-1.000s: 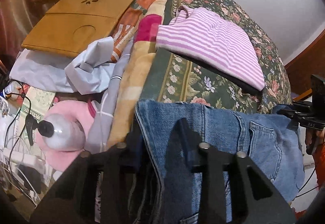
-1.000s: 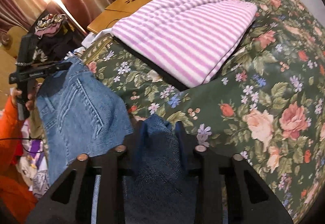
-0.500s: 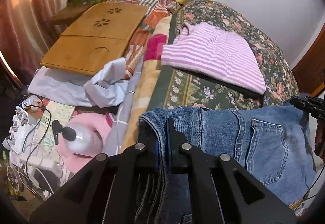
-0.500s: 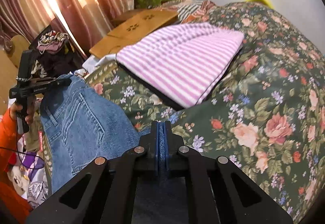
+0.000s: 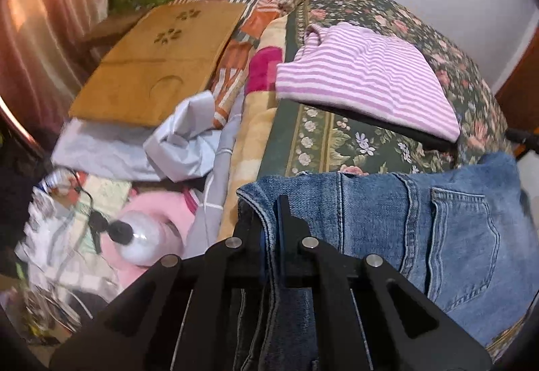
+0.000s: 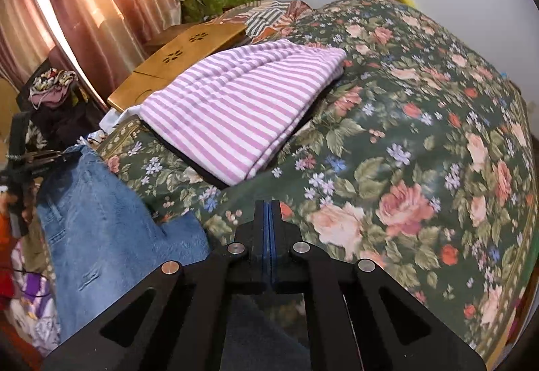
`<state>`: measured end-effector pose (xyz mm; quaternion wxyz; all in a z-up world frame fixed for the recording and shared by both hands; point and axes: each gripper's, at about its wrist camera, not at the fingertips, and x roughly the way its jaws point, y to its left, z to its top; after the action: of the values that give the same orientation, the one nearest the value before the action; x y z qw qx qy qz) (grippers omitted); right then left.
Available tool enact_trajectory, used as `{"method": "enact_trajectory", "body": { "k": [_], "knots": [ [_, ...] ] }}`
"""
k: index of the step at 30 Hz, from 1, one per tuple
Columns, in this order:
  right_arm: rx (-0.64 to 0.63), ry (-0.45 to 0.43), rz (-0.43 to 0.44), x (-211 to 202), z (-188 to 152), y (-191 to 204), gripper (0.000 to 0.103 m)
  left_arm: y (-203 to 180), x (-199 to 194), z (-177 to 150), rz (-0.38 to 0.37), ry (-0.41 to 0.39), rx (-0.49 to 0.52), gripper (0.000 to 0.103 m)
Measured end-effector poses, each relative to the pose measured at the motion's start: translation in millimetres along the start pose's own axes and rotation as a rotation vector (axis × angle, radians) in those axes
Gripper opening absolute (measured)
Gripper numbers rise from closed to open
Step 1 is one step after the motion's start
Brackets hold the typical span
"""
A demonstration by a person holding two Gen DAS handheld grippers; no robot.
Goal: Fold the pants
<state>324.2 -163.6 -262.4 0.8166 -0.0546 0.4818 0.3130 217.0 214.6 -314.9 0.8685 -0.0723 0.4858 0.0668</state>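
Both hand-held grippers, left (image 5: 269,223) and right (image 6: 268,219), pinch jeans (image 5: 421,229) corners just ahead; thin right-side bite could slip, dropping that corner.

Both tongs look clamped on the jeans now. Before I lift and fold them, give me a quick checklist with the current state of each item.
1. Left tongs shut on the jeans at the waistband edge: ok.
2. Right tongs shut on the jeans, only a thin blue strip of cloth showing between the tips: ok, though how deep the bite is cannot tell.
3. Jeans spread flat between the two grips: not ok, cloth sags and bunches.
4. Landing spot on the floral bedspread bare: ok.
5. Striped shirt apart from the jeans: ok.
6. Legs hanging free below: cannot tell, out of view.
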Motion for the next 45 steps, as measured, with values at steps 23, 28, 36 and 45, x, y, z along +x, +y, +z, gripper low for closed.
{"method": "enact_trajectory", "body": {
  "k": [23,28,36,45],
  "knots": [
    [-0.039,0.108,0.172,36.5,-18.8,34.8,0.005,18.3,8.8,-12.8,-0.005,0.005,-0.099,0.013],
    [-0.072,0.058,0.136,29.9,-14.2,36.9,0.005,32.8,-0.7,-12.6,-0.006,-0.006,-0.141,0.013],
    [-0.091,0.049,0.057,29.8,-9.0,33.2,0.014,15.4,1.6,-6.7,0.072,0.030,-0.035,0.013],
    [0.032,-0.108,-0.117,-76.4,-27.2,-10.3,0.035,-21.2,-75.7,8.7,0.006,-0.113,0.010,0.013]
  ]
}}
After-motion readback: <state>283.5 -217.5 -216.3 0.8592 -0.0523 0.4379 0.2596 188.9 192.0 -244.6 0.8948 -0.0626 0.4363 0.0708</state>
